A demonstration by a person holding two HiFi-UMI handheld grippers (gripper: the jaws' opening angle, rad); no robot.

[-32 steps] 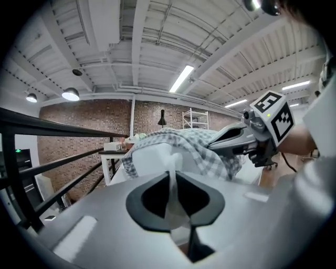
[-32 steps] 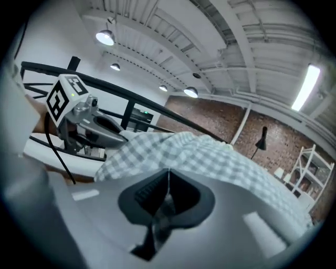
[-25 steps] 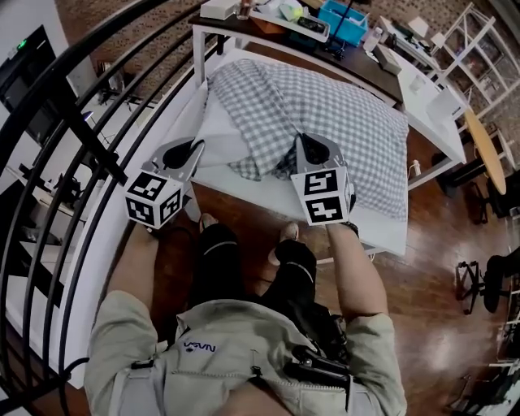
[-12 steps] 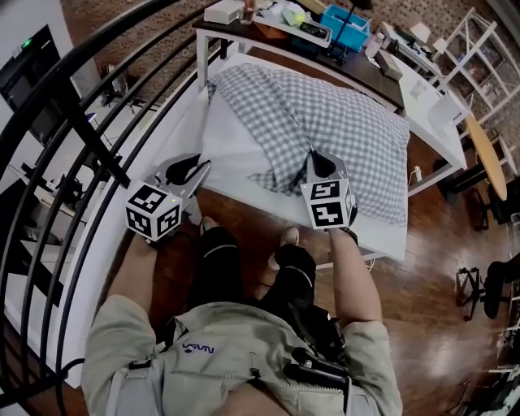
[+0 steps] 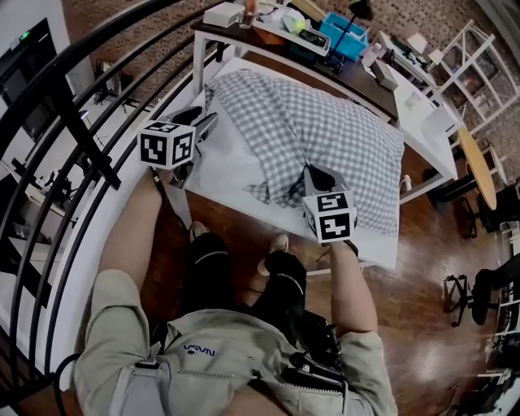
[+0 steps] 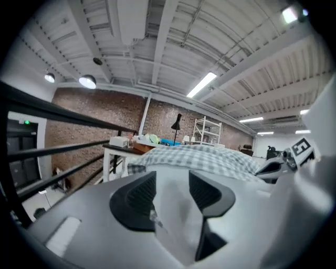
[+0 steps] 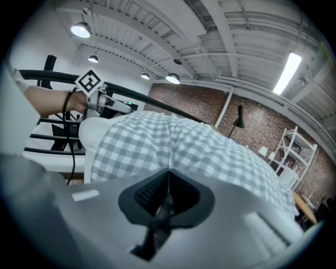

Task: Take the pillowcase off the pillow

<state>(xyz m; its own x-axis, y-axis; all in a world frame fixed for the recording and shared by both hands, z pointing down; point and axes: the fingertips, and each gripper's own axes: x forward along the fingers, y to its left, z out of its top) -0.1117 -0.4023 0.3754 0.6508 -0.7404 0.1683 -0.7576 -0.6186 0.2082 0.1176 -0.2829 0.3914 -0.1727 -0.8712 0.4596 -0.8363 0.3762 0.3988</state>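
Railing bars (image 5: 77, 130) run dark along my left side. My left tongs (image 5: 203, 123) hover at the left edge of the white table (image 5: 378, 244). Their jaws have just been opening and stand apart. The white of the pillow (image 5: 231, 150) shows in the gap, but the pads press on nothing.

The pillow lies across the table with its left part bare and out in the open. The rest of it sits inside the checked pillowcase (image 5: 333, 114), which covers it from the middle to the right end. The case's open mouth is bunched into a fold at the near edge, and there my right tongs (image 5: 317, 173) are clenched tight on the cloth.

Behind the table stands a desk (image 5: 357, 69). A white box (image 5: 223, 12) sits at its left end. Next comes a tray (image 5: 272, 20) holding a yellow-green thing (image 5: 294, 24) that I cannot make out. Last is a blue bin (image 5: 341, 31), and I cannot tell what lies in it.
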